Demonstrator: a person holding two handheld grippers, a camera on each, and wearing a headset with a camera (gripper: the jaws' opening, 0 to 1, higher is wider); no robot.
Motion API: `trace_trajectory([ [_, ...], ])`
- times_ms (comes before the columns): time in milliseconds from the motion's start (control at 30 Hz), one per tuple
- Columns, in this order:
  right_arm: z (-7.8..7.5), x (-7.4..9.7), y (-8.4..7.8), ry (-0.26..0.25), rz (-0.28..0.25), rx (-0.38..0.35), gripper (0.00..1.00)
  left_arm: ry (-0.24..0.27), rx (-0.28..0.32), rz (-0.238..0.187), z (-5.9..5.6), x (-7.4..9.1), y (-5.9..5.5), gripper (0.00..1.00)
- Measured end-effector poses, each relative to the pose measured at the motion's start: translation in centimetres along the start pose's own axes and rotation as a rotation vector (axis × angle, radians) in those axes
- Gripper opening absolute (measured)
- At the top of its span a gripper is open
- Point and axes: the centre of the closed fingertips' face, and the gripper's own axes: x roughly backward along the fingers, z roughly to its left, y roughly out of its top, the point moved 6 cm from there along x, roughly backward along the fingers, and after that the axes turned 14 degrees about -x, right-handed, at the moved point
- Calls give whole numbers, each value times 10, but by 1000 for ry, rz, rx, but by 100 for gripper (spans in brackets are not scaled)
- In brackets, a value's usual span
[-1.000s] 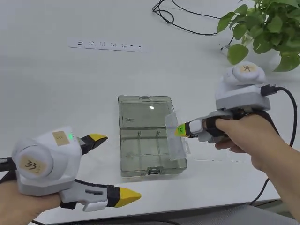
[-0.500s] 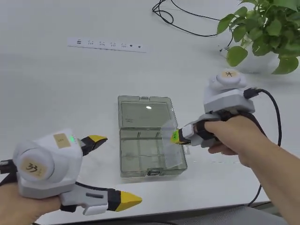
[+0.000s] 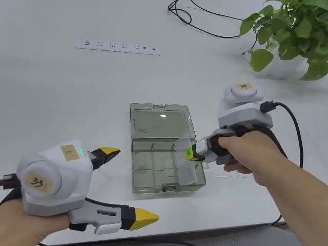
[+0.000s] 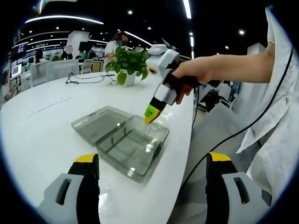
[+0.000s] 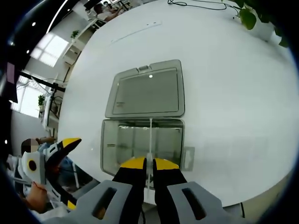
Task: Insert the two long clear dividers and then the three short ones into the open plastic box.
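The open clear greenish plastic box (image 3: pixel 137 171) lies mid-table, its lid (image 3: pixel 161 122) flat behind the tray. My right gripper (image 3: pixel 189 152) is shut on a clear divider (image 3: pixel 188 166), which hangs over the right part of the tray. In the right gripper view the divider (image 5: pixel 150 135) stands edge-on between the shut fingertips (image 5: pixel 149 163), running front to back over the box (image 5: pixel 108 140). Faint clear partitions show inside the tray. My left gripper (image 3: pixel 128 184) stays open near the front left of the box, holding nothing. Its own view looks at the box (image 4: pixel 121 140) and the right gripper (image 4: pixel 150 114).
A small clear piece (image 5: pixel 188 157) lies on the table against the box's right wall. A white power strip (image 3: pixel 119 47) lies at the back, a black cable (image 3: pixel 205 23) beyond it. A potted plant (image 3: pixel 289 31) stands at the back right. The table's front edge (image 3: pixel 215 228) is close.
My right gripper has moved left and lower with the divider, from the box's right rim to over the tray. The left gripper has hardly moved.
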Motion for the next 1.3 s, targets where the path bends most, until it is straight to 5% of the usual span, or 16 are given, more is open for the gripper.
trace_trajectory([
  [633,1,-3,2,-19,-32,18,6,-4,6,1,0,-1,0,96],
  [867,8,-5,1,-58,-44,109,7,-4,6,3,0,-1,-1,96],
  [1300,11,-19,-1,-33,-29,179,9,2,10,14,0,0,-3,96],
])
